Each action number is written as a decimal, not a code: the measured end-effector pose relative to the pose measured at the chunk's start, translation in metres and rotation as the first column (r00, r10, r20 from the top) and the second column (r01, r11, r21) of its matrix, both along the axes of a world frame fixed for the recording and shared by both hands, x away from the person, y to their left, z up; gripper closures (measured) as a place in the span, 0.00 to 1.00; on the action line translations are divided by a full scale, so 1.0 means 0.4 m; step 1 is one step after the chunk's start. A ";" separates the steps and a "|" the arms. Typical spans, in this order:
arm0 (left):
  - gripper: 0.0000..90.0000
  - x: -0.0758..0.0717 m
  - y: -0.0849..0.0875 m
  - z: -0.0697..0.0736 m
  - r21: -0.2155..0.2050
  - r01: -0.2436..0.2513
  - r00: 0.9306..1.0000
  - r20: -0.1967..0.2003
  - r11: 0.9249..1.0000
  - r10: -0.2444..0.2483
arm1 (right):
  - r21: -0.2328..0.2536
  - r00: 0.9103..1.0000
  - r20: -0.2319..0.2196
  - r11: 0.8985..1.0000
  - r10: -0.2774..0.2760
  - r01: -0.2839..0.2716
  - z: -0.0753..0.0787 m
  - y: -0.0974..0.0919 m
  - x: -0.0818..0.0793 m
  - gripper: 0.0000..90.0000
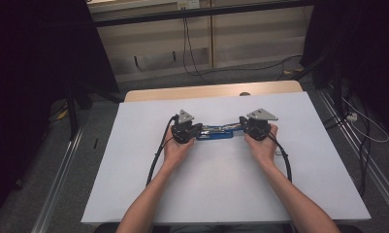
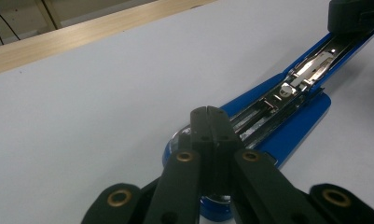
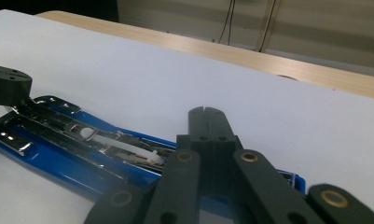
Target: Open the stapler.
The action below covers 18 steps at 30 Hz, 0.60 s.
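A blue stapler [image 1: 216, 132] lies folded open along the middle of the white table [image 1: 221, 194], its metal staple channel facing up. My left gripper [image 1: 194, 130] is at the stapler's left end with its jaws shut together, nothing between them; in the left gripper view its tips [image 2: 211, 113] sit over the stapler's [image 2: 292, 98] rounded end. My right gripper [image 1: 243, 124] is at the right end, also shut, tips [image 3: 207, 114] over the stapler [image 3: 72, 144]. Each view shows the other gripper at the far end [image 2: 357, 14] [image 3: 7, 84]. Whether the tips touch the stapler I cannot tell.
A wooden strip [image 1: 211, 91] runs along the table's far edge. Behind it cables [image 1: 189, 53] hang down to the grey floor. Metal rails [image 1: 61, 170] run beside the table on both sides, with dark curtains beyond.
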<state>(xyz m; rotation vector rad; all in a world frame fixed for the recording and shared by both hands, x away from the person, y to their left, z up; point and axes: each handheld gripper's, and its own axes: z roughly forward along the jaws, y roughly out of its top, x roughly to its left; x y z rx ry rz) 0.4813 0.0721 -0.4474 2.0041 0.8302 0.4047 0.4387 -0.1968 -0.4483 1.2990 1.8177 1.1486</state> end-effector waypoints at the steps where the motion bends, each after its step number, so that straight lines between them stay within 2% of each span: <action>1: 1.00 0.000 0.000 0.000 0.000 0.000 1.000 0.000 1.000 0.000 | 0.008 1.000 -0.006 1.000 0.000 0.000 -0.001 0.000 0.000 1.00; 13: 1.00 0.001 0.001 0.000 -0.005 -0.007 1.000 -0.010 1.000 0.007 | -0.015 1.000 -0.017 1.000 0.012 -0.012 -0.005 0.002 0.002 1.00; 15: 1.00 0.001 -0.001 0.002 0.005 -0.003 1.000 -0.005 1.000 0.003 | -0.017 1.000 -0.017 1.000 0.013 -0.013 -0.005 0.002 0.003 1.00; 18: 1.00 0.003 0.002 0.001 -0.007 -0.001 1.000 -0.014 1.000 0.001 | -0.013 1.000 -0.019 1.000 0.012 -0.013 -0.005 0.003 0.003 1.00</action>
